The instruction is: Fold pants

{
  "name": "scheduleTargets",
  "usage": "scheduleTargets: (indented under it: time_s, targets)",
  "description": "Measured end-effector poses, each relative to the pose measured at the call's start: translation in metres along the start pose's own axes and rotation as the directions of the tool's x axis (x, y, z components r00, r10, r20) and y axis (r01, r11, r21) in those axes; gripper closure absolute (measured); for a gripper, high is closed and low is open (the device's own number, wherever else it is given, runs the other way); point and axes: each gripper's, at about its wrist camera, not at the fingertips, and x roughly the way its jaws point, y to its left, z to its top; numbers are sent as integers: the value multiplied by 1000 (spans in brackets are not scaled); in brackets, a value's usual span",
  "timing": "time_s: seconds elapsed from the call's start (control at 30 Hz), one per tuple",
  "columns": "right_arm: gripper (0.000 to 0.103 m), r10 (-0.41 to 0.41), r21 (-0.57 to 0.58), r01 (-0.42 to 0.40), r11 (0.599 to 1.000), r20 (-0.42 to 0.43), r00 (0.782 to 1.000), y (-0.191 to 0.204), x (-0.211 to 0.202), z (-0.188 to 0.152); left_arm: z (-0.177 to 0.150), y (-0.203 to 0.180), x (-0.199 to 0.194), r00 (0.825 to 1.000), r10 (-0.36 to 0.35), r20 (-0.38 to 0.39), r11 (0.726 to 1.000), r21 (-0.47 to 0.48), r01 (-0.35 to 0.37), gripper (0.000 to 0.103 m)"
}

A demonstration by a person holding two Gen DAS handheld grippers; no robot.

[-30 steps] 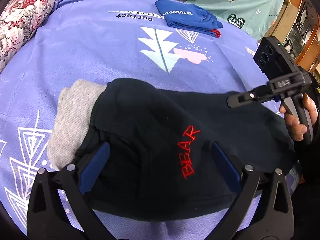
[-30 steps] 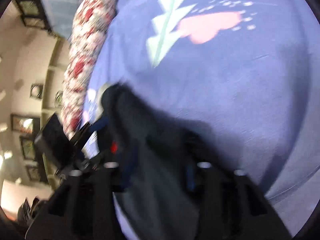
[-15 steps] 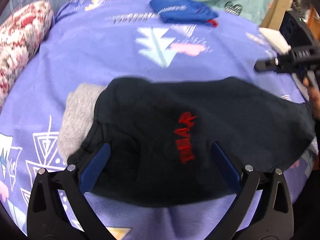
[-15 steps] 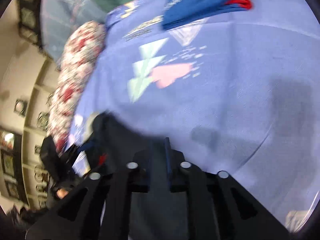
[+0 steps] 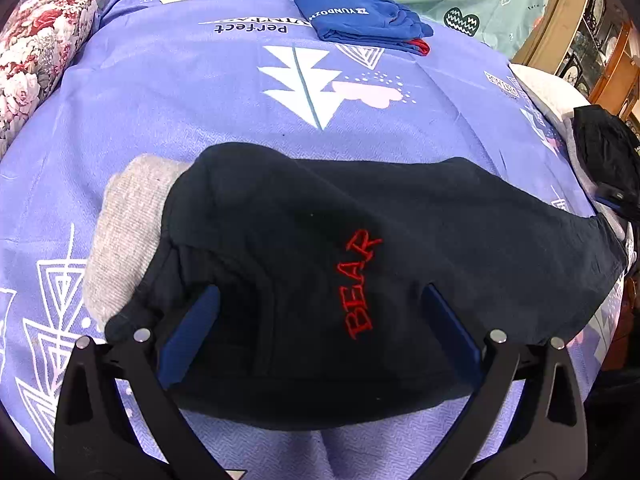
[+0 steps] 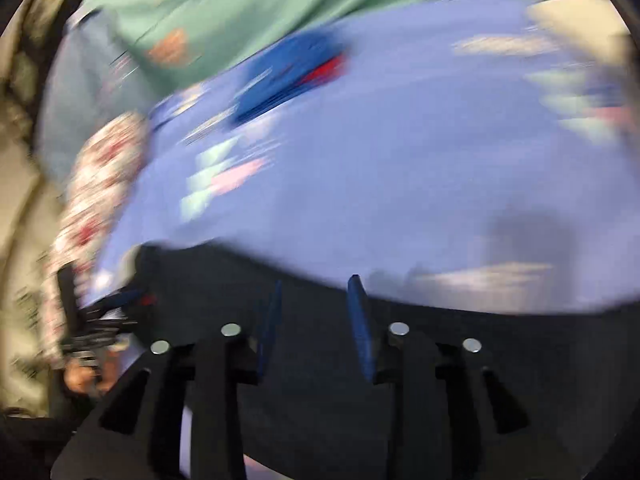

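Note:
Black pants (image 5: 360, 240) with red "BEAR" lettering and a grey cuff (image 5: 128, 236) lie folded on the purple sheet (image 5: 200, 100). My left gripper (image 5: 316, 308) is open, its blue pads hovering over the near part of the pants, holding nothing. In the blurred right wrist view, my right gripper (image 6: 314, 292) is partly open above the dark edge of the pants (image 6: 440, 360), with nothing between its pads.
A folded blue garment (image 5: 360, 20) lies at the far side of the sheet, blurred in the right wrist view (image 6: 288, 72). A floral pillow (image 5: 36, 52) is at the left. Dark clothing (image 5: 604, 152) sits at the right edge.
My right gripper has let go of the pants, opened and pulled away to the right, out of the left wrist view. The pants now lie flat.

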Motion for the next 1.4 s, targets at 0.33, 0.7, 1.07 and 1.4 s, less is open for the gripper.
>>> scheduleTargets:
  time_s: [0.33,0.7,1.07,1.4]
  targets:
    - [51,-252,132,260,957,-78,965,-131,-50,-30,-1,-4,-4,1000,14,3,1000,-3,-14,2]
    - [95,-211,1,212,977,-78,974,-114,-25,2,-1,-4,-2,1000,18,3,1000,-2,-18,2]
    - [95,-187,70,195,978,-114,976,-138,0,-14,-1,-4,-3,1000,18,4,1000,-2,-18,2]
    - [51,-228,224,236,945,-60,972,-143,-60,-48,-2,-3,-3,1000,16,6,1000,-3,-16,2]
